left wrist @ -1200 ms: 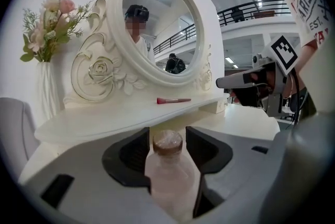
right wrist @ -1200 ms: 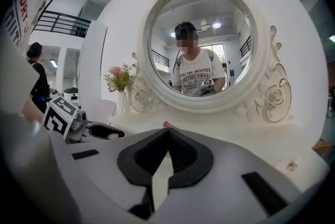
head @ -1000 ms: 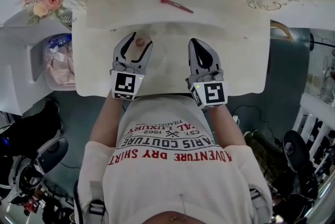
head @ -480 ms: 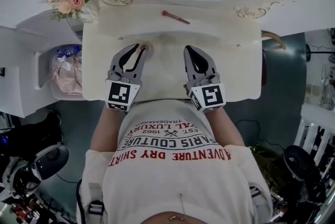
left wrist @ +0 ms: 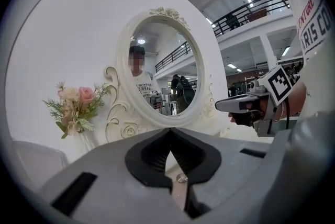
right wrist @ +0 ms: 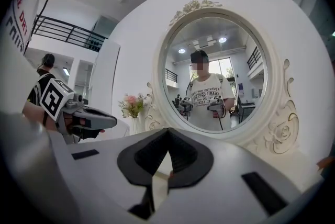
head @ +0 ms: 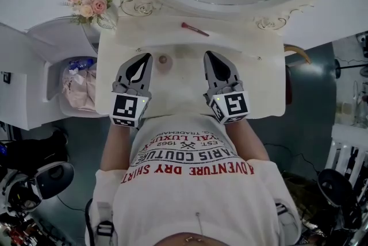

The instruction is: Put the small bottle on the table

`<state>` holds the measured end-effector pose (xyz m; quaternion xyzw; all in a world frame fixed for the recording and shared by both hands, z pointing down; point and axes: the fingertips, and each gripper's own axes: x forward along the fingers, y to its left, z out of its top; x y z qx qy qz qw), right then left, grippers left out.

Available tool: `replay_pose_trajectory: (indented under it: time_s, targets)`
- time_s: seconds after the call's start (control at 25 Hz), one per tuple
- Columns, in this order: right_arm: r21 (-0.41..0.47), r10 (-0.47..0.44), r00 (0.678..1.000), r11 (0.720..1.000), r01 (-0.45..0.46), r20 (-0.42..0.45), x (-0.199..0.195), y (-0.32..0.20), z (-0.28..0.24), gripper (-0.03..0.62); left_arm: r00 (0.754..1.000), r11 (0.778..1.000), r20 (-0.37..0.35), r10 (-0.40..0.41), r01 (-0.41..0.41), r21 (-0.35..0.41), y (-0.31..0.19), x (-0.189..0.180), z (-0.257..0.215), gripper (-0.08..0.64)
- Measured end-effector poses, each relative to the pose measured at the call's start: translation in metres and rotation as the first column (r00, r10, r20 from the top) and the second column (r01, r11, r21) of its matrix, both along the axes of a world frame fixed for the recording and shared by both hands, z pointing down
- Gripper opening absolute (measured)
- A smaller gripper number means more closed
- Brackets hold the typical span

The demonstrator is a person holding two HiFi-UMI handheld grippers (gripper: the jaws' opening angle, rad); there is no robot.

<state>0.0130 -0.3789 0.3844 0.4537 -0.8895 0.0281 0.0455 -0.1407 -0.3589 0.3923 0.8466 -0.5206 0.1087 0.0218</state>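
left tongs [head: 146, 57] closing shut, empty, hovering over the worktop [head: 190, 85] | small bottle [head: 163, 59] standing on it just beside their tip | right tongs [head: 208, 55] hovering shut, empty

The person wears a white short-sleeved T-shirt [head: 190, 181] with lines of red and black lettering across the chest. A grey strap [head: 104, 226] with a buckle runs over one shoulder. The left gripper [head: 148, 57] and the right gripper [head: 208, 54] are alike: smooth grey shells that taper to a point, each lined with ridged black pads [left wrist: 157, 152] around a teardrop-shaped opening. A small silver screw [left wrist: 181, 178] sits at the base of the left one's opening. At each gripper's rear is a white cube [head: 127, 110] with a black square marker and a tiny green light.
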Motion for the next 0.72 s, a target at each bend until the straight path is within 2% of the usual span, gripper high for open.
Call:
replay_pose_trajectory:
  time_s: [0.24, 0.72]
  targets:
    - [0.006, 0.035, 0.999, 0.999, -0.035, -0.023, 0.003, -0.003, -0.003, -0.002, 1.0, 1.0, 0.009, -0.006, 0.006, 0.027, 0.003, -0.005, -0.013, 0.008]
    - [0.005, 0.03, 0.999, 1.0, -0.03, -0.046, 0.002, 0.001, 0.001, -0.002, 1.0, 0.999, 0.001, -0.002, 0.002, 0.033, 0.005, -0.005, -0.008, 0.008]
